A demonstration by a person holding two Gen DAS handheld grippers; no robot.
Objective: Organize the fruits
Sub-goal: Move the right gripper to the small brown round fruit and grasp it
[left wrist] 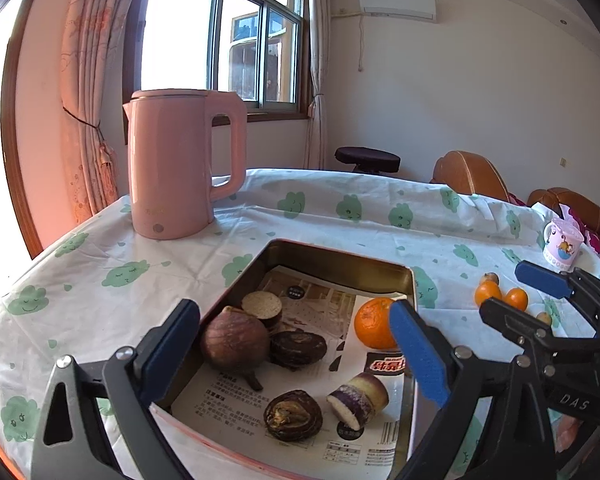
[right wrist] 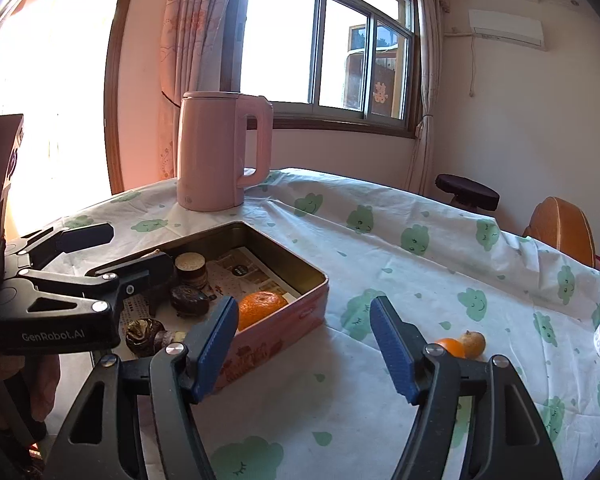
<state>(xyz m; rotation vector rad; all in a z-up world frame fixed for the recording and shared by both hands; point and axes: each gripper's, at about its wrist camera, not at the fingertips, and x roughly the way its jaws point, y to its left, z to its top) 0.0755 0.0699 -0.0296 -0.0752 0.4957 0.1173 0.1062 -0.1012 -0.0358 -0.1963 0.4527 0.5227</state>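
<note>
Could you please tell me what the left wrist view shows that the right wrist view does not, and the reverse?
Only the left wrist view shows the cut purple-skinned white-fleshed piece and three small orange fruits. Only the right wrist view shows the rectangular metal tin's pink outer wall. Both show the large round orange inside the tin, the pink electric kettle, and both grippers open and empty.

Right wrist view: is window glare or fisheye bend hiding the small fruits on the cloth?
Right wrist view: window blows out, left edge washes orange; small fruits stay sharp, partly behind a finger. Left wrist view: same fruits clear, evenly lit; table edge bows.
</note>
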